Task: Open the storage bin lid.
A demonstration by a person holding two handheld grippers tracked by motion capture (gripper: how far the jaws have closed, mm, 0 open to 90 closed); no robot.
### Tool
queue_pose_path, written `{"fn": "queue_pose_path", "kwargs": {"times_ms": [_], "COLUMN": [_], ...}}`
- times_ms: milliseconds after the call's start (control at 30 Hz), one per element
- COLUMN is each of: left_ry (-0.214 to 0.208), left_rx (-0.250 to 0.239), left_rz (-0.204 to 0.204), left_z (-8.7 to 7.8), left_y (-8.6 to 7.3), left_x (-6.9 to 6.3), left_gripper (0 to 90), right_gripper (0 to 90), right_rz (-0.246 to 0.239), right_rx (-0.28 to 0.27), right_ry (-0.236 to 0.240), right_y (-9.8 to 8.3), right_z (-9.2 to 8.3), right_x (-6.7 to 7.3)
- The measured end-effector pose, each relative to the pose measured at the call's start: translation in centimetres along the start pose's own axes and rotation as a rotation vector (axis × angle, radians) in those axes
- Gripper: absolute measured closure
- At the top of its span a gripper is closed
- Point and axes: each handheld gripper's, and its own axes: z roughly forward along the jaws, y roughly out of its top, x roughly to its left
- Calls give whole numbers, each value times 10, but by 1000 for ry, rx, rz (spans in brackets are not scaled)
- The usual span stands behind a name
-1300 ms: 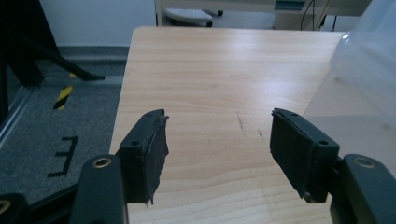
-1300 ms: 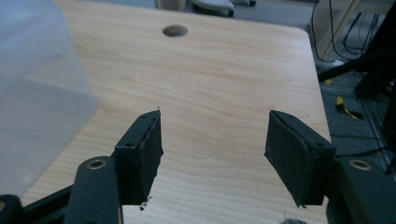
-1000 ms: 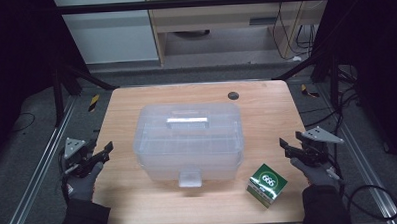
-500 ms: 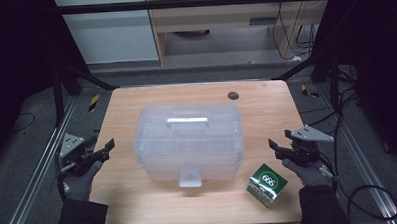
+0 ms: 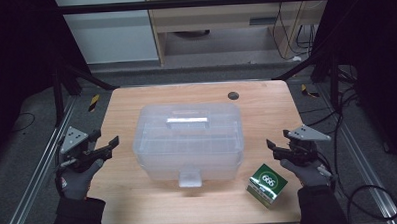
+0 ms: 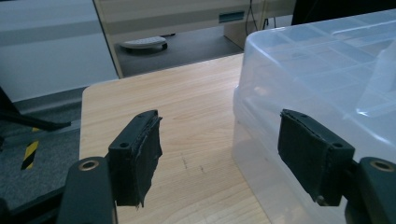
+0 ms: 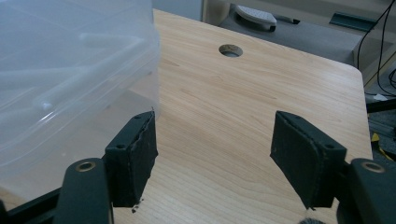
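Left tongs and right tongs are spread wide, holding nothing, flanking the clear lidded storage box. The high view adds a green carton on the table.

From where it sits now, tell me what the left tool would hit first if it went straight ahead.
Probably the clear plastic bin. In the left gripper view, the left tool stands open, its right pad already overlapping the bin's near side wall while the left pad faces bare table. Depth is uncertain, so it might only graze the corner.
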Motion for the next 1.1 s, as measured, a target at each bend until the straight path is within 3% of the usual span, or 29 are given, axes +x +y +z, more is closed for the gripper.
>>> {"fn": "queue_pose_path", "kwargs": {"times_ms": [200,400,567,700,1100], "left_ry": [-8,-36,-25,-34,-65], "left_rx": [0,-8,-15,-28,-7], "left_rz": [41,116,175,209,295], "left_z": [1,-4,-6,-4,-2], "left_y": [13,34,50,58,77], "left_x": [-6,-14,-19,-24,-39], "left_gripper": [295,309,315,328,367], "right_gripper": [320,324,327,344,360], "right_rz": [-5,-13,-20,-9,-21], "right_rx": [15,30,36,44,61], "right_ry": [5,7,13,15,30], "right_y": [0,0,0,-1,-1], "right_z": [1,2,4,7,10], "right_x": [2,5,7,8,11]}}
